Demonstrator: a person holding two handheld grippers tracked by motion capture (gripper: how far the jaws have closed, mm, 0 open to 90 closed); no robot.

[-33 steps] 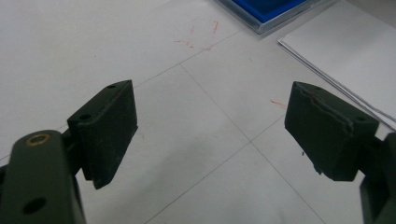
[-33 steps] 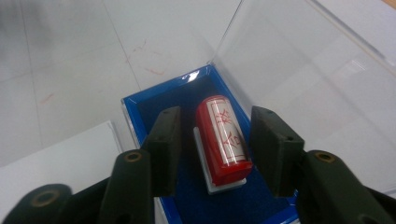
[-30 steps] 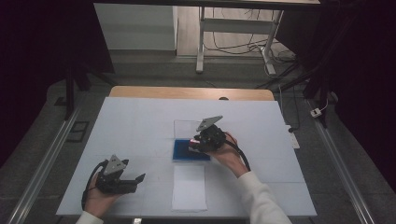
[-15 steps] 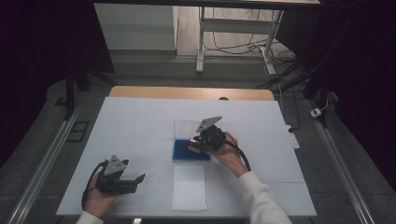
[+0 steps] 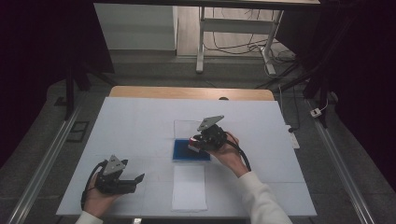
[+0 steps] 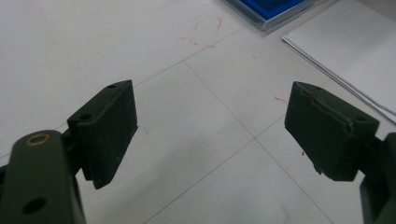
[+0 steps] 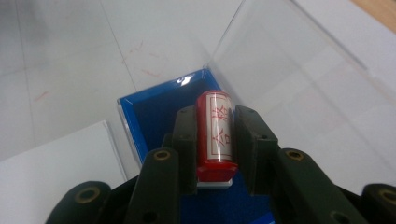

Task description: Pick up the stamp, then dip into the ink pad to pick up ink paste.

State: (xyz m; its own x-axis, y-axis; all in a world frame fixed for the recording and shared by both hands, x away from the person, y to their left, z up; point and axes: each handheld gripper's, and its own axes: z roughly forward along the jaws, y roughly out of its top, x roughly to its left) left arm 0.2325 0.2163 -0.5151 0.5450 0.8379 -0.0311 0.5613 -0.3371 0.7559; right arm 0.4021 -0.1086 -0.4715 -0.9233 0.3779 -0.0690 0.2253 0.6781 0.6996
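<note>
A red cylindrical stamp [image 7: 215,133] with a white label of red characters sits between the jaws of my right gripper [image 7: 215,116], which is shut on it. The stamp hangs over a blue ink-pad box [image 7: 149,112] whose clear lid [image 7: 289,79] stands open behind it. From the high view, the right gripper [image 5: 198,142] holds the stamp [image 5: 194,143] at the right end of the blue box [image 5: 184,151], mid-table. My left gripper [image 5: 139,178] rests near the front left of the table; its jaws stand wide apart [image 6: 210,121] with bare table between them.
A white sheet of paper [image 5: 189,186] lies just in front of the blue box, toward the person. The table is covered in a white mat [image 5: 140,126] with faint grid lines. A corner of the blue box [image 6: 275,5] and the paper [image 6: 355,56] appear beyond the left jaws.
</note>
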